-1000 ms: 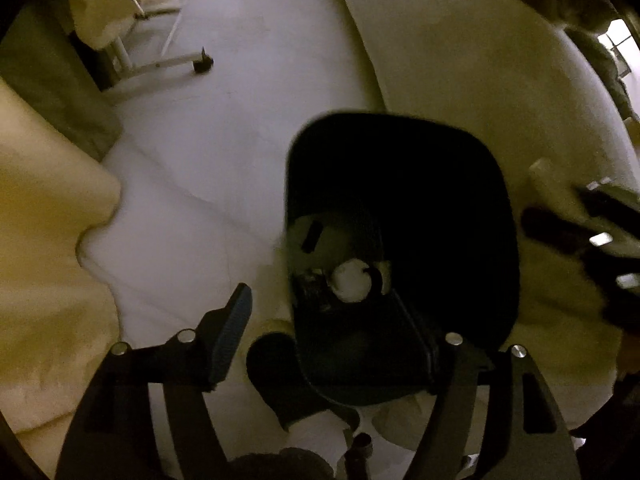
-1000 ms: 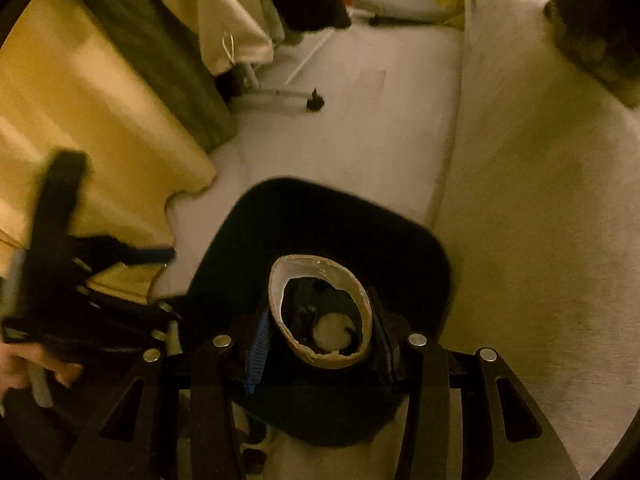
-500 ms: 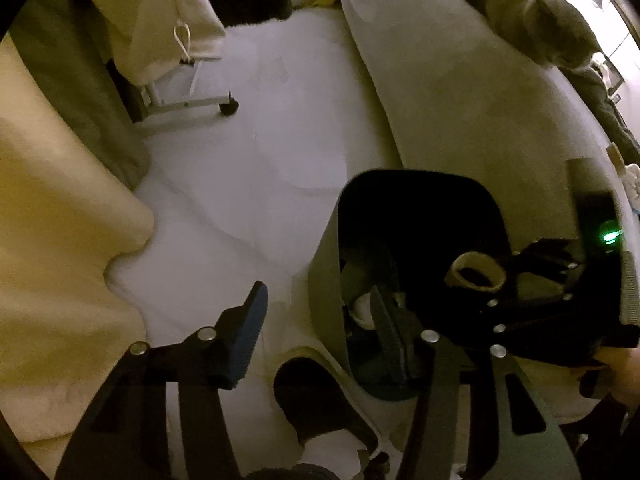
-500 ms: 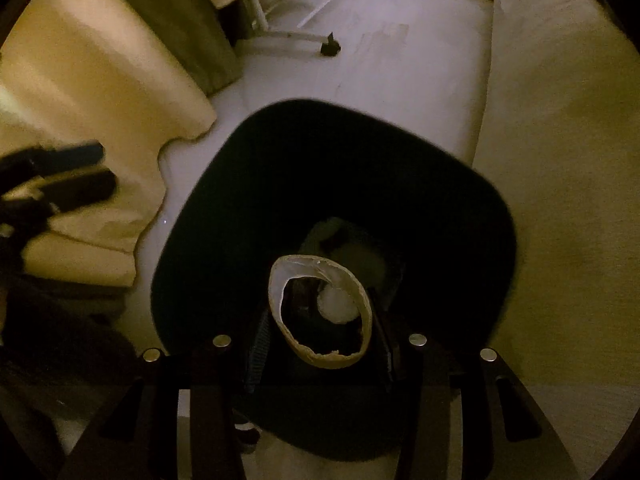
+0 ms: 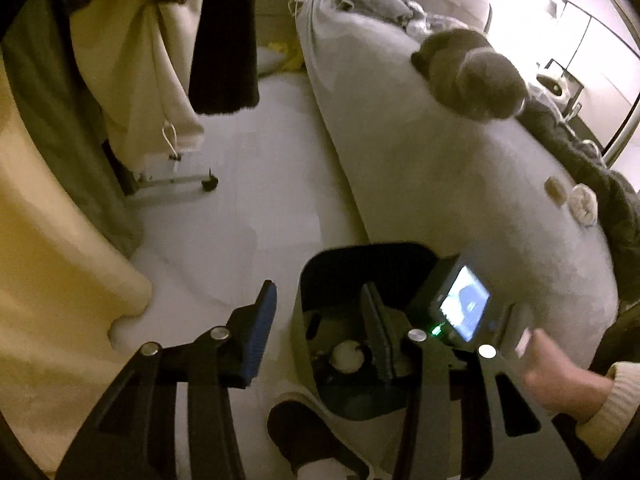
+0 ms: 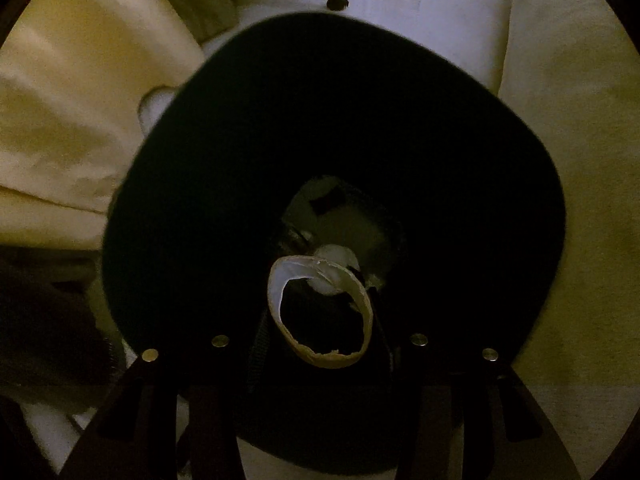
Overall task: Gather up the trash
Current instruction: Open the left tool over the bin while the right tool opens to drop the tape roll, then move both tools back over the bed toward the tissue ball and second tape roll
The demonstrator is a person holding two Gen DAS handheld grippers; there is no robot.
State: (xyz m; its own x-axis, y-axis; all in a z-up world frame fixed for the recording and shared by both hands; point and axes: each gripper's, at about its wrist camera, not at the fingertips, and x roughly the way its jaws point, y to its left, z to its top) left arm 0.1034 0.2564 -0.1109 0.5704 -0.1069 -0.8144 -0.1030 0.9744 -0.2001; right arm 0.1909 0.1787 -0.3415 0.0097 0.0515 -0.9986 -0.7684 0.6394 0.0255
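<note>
The right claw (image 6: 320, 344) pinches a cardboard tube (image 6: 320, 312) directly over the mouth of the dark trash bin (image 6: 460, 160), which stands on the floor (image 5: 248, 184) beside the bed (image 5: 440, 184). Inside the bin, a crumpled tissue (image 5: 347, 356) and some other waste are visible at the bottom. The left claw (image 5: 316, 336) is spread and holds nothing. I judge the tube is not yet dropped. On the bed, near its right edge, a white wad (image 5: 584, 204) probably remains to collect.
</note>
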